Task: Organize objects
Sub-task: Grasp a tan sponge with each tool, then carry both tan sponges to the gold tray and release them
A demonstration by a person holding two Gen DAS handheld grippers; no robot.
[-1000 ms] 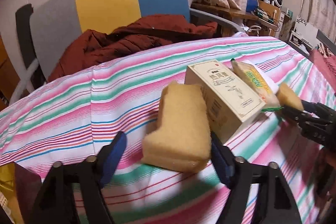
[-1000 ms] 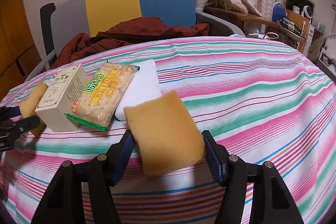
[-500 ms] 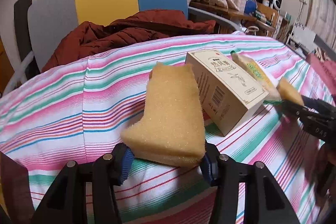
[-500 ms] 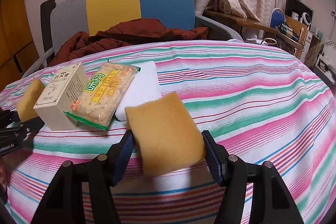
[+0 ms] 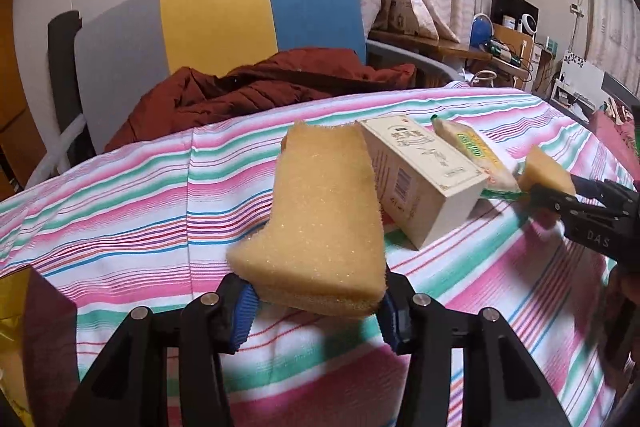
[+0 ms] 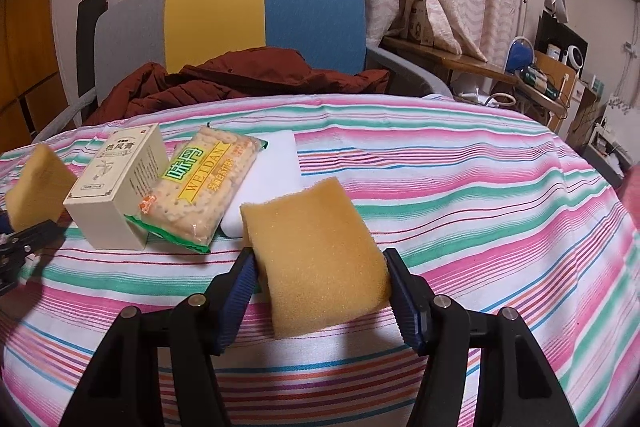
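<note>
One white block, right view only

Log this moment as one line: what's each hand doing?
left tongs: closing on notched yellow sponge | right tongs: gripping rectangular yellow sponge | cream cardboard box, cracker packet: on striped cloth

"WEIDAN" on cracker packet; "DAS" on right gripper.

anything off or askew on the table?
Nothing spilled or damaged. The biscuit packet sits askew, propped on the cream box and overlapping the white block. Each hand-held gripper, left closing and right, has a yellow sponge between its pads, left's and right's.
</note>
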